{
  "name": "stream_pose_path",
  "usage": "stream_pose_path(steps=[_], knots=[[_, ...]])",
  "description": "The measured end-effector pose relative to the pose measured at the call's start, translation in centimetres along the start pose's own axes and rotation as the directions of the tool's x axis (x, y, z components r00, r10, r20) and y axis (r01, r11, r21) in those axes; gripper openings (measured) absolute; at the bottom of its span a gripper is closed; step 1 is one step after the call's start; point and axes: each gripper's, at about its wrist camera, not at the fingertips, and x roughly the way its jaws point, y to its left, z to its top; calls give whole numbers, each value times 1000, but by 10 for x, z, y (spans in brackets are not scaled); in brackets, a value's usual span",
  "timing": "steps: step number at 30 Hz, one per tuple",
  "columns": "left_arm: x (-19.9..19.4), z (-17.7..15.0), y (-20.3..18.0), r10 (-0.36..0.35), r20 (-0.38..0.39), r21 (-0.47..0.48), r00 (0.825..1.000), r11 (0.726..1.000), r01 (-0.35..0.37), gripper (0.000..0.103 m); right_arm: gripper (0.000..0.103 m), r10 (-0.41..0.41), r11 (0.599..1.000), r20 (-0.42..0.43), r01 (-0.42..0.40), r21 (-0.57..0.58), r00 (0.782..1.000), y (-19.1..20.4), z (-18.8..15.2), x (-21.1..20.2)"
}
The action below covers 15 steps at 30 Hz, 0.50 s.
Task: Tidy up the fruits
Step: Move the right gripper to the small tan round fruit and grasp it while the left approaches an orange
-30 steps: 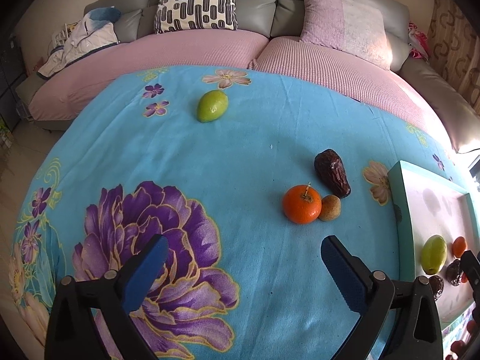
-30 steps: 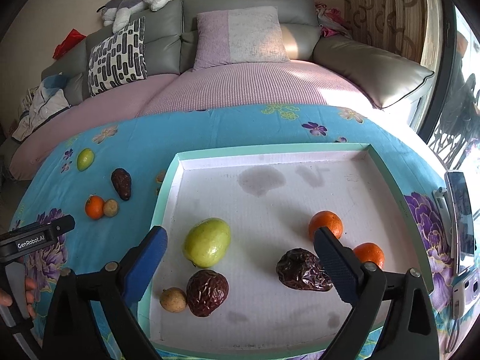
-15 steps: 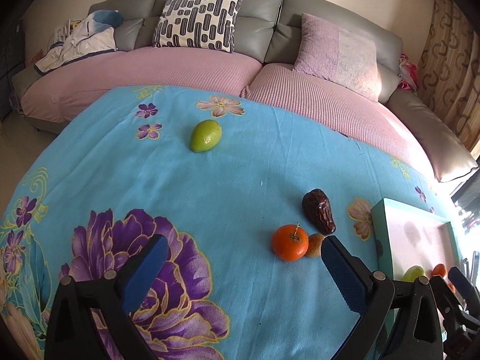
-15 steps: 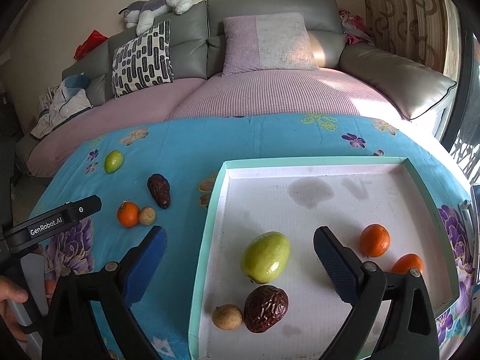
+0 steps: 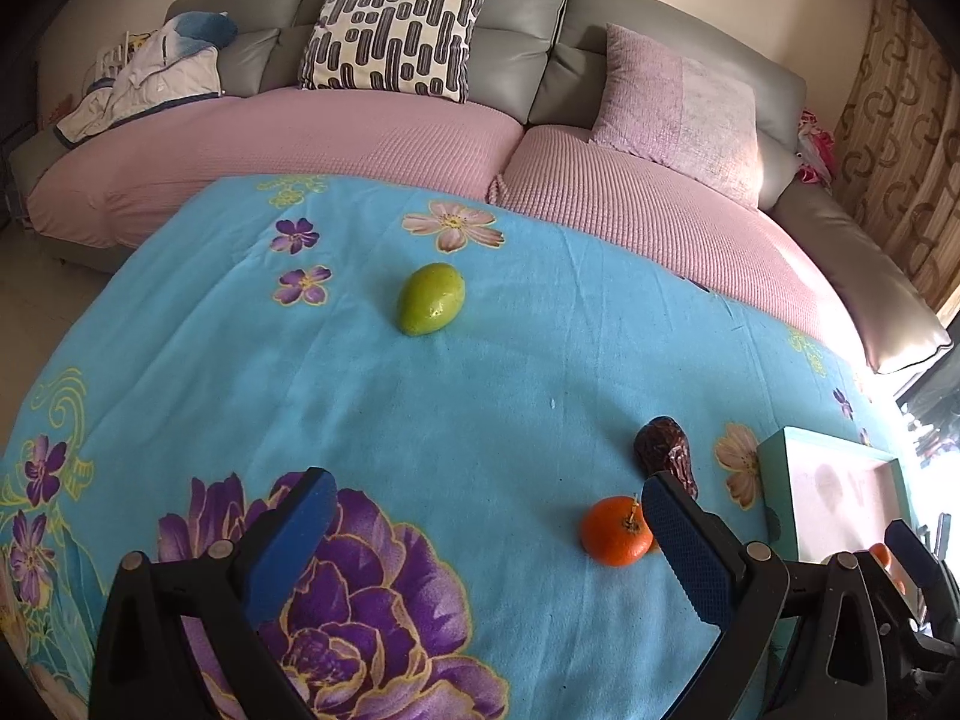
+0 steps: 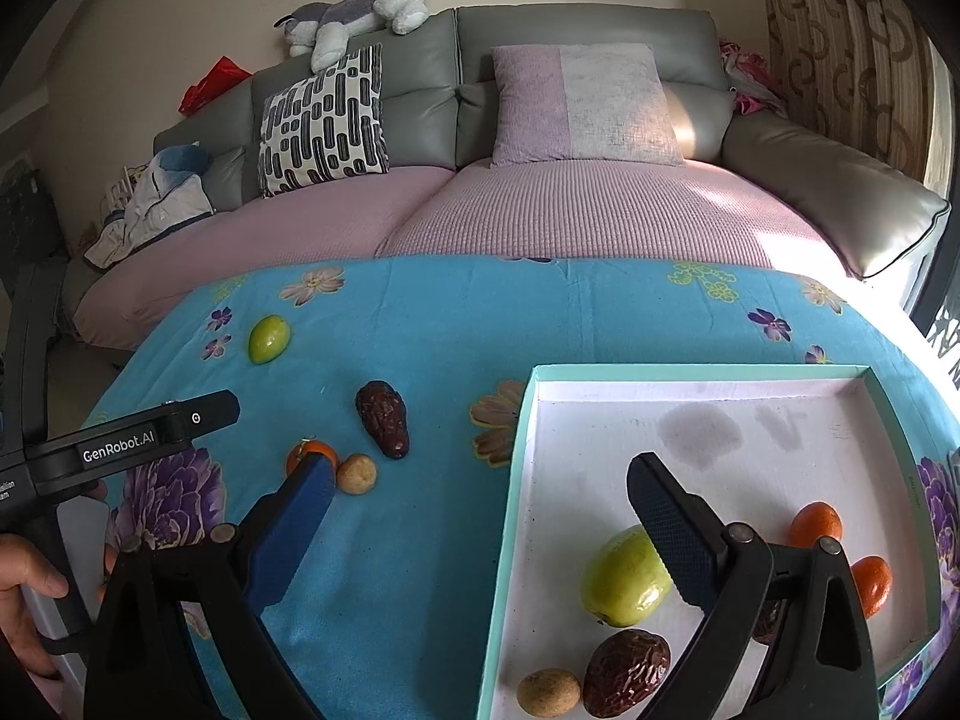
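Note:
On the blue floral cloth lie a green fruit (image 5: 431, 298) (image 6: 269, 339), a dark wrinkled date (image 5: 666, 453) (image 6: 383, 419), an orange (image 5: 617, 530) (image 6: 310, 455) and a small brown fruit (image 6: 356, 473). My left gripper (image 5: 483, 525) is open and empty, with the orange just inside its right finger. My right gripper (image 6: 480, 495) is open and empty above the left wall of the teal tray (image 6: 510, 498). The tray holds a green fruit (image 6: 624, 582), a date (image 6: 627, 672), a small brown fruit (image 6: 549, 693) and two oranges (image 6: 815, 525).
A grey sofa (image 6: 540, 60) with pink covers and cushions stands behind the table. A person's hand (image 6: 24, 600) holds the left gripper's handle at the left edge of the right wrist view. The right gripper's body (image 5: 870, 612) shows at the lower right of the left wrist view.
Both grippers have pulled back and tilted up. The loose fruits sit lower and more to the right in the left wrist view. The tray has slid right in the right wrist view.

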Motion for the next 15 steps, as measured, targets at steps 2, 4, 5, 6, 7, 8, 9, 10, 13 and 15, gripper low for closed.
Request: stream_pose_path(steps=[2, 4, 5, 6, 7, 8, 9, 10, 13, 15], knots=[[1, 6, 5, 4, 8, -2, 1000, 1000, -4, 103, 98, 11, 1000, -1, -11, 0, 1000, 6, 4, 4], [1, 12, 9, -1, 19, -5, 1000, 1000, 1, 103, 98, 21, 1000, -5, -21, -9, 1000, 13, 6, 8], [1, 15, 10, -11, 24, -6, 1000, 1000, 11, 103, 98, 20, 1000, -9, -21, -14, 1000, 16, 7, 11], [1, 17, 12, -17, 26, -10, 1000, 1000, 17, 103, 98, 19, 1000, -16, -20, -19, 1000, 19, 8, 14], [2, 19, 13, -16, 26, -18, 1000, 1000, 16, 103, 98, 21, 1000, -24, -21, -22, 999, 21, 9, 18], [3, 21, 16, -12, 23, -27, 1000, 1000, 13, 103, 98, 26, 999, -33, -26, -22, 999, 24, 9, 22], [5, 23, 18, -11, 14, -35, 1000, 999, 11, 103, 98, 34, 999, -44, -35, -21, 998, 26, 10, 26], [8, 24, 20, -12, 4, -42, 1000, 999, 12, 103, 97, 45, 999, -51, -46, -24, 998, 29, 10, 30], [12, 27, 23, 2, -4, -49, 1000, 999, -3, 102, 81, 64, 996, -76, -69, -59, 995, 40, 9, 41], [14, 29, 23, 8, -4, -46, 1000, 999, -8, 102, 73, 70, 994, -102, -78, -72, 992, 45, 7, 49]])
